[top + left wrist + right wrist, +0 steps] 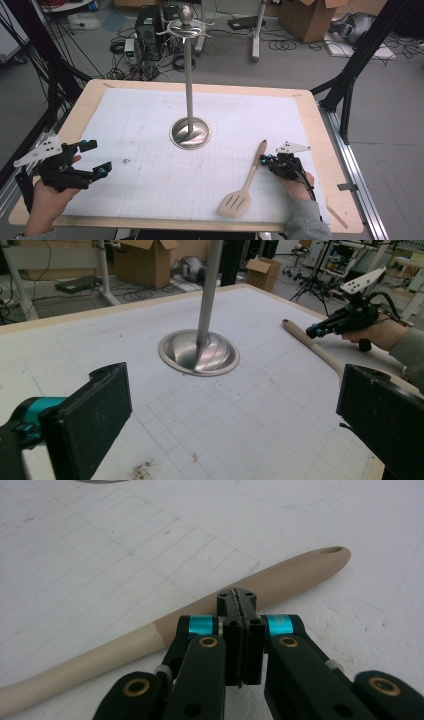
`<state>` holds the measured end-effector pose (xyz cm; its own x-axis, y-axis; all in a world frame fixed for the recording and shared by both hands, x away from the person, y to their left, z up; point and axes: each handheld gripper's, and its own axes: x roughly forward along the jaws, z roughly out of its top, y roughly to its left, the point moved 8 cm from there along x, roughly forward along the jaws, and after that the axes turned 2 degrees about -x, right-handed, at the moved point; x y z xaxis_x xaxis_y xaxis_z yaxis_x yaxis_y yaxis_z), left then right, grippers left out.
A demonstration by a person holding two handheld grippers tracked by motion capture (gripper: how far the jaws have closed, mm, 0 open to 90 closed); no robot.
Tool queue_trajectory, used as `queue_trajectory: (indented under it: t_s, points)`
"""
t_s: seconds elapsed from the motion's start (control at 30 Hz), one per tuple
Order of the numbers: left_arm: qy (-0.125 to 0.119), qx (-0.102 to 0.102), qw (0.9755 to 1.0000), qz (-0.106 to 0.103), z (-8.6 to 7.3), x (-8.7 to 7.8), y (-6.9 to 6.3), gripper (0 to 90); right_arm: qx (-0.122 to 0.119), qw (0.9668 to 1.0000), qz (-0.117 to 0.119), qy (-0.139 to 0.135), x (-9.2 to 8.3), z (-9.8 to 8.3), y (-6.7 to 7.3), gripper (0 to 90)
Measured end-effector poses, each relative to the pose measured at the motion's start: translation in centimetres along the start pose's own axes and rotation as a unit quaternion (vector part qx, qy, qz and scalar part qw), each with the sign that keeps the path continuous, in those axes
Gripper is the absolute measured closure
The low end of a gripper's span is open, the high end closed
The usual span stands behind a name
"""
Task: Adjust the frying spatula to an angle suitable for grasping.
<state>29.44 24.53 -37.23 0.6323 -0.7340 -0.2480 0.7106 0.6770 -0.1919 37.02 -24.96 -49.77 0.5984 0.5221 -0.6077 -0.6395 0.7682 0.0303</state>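
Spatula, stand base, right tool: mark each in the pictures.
spatula (235, 204), high view, on the slotted blade
stand base (199, 352), left gripper view, on the metal dish
right tool (239, 596), right gripper view, at the shut jaw tips

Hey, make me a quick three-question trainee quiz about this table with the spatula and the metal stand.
1. True or false: the right gripper has its jaws closed, with nothing between them.
2. Which gripper is nearer the spatula: A) left gripper B) right gripper?
3. Fill in: the stand is upright near the middle of the ____, with its hooks bare.

Key
1. True. The jaws meet just short of the spatula's handle; whether the tips touch it cannot be told.
2. B. The left gripper is open at the mat's left edge, far from the spatula.
3. Mat.
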Motion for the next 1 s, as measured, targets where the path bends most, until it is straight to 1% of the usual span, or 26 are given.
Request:
queue_trajectory:
  t_s: [0.27,0.33,0.4,0.5,0.6,0.67,0.73,0.87,0.93,1.0]
  points:
    - [-0.003,-0.003,0.9999,0.011,-0.3,-1.0,0.2,1.7,-0.009,0.9999,0.006,-0.001,1.1,0.9,0.4,90.0]
    - [-0.009,0.001,0.9999,0.013,-0.3,-1.3,0.3,1.7,-0.014,0.9999,0.007,-0.002,1.4,1.0,0.6,90.0]
    - [-0.014,0.007,0.9997,0.017,-0.3,-1.4,0.3,2.0,-0.014,0.9999,0.008,-0.001,1.6,1.2,0.7,90.0]
    - [-0.018,0.011,0.9995,0.021,-0.2,-1.7,0.3,2.4,-0.022,0.9997,0.009,-0.003,2.1,1.6,0.9,90.0]
    - [-0.022,0.013,0.9994,0.023,-0.2,-2.1,0.2,2.4,-0.023,0.9996,0.013,-0.002,2.3,1.8,1.2,90.0]
    - [-0.024,0.011,0.9993,0.026,-0.2,-2.3,0.2,2.4,-0.026,0.9996,0.014,-0.002,2.6,2.0,1.4,90.0]
    - [-0.025,0.013,0.999,0.036,-0.3,-2.5,0.3,2.4,-0.037,0.9993,0.012,-0.002,2.9,2.2,1.6,90.0]
    - [-0.029,0.009,0.9987,0.042,-0.4,-3.0,0.4,2.4,-0.048,0.9988,0.01,-0.002,3.4,2.6,2.1,90.0]
    - [-0.028,0.009,0.9987,0.041,-0.5,-3.2,0.4,2.4,-0.054,0.9985,0.013,-0.004,3.7,2.8,2.3,90.0]
    - [-0.027,0.007,0.9987,0.043,-0.6,-3.3,0.4,2.4,-0.053,0.9984,0.017,-0.003,3.9,2.9,2.5,90.0]
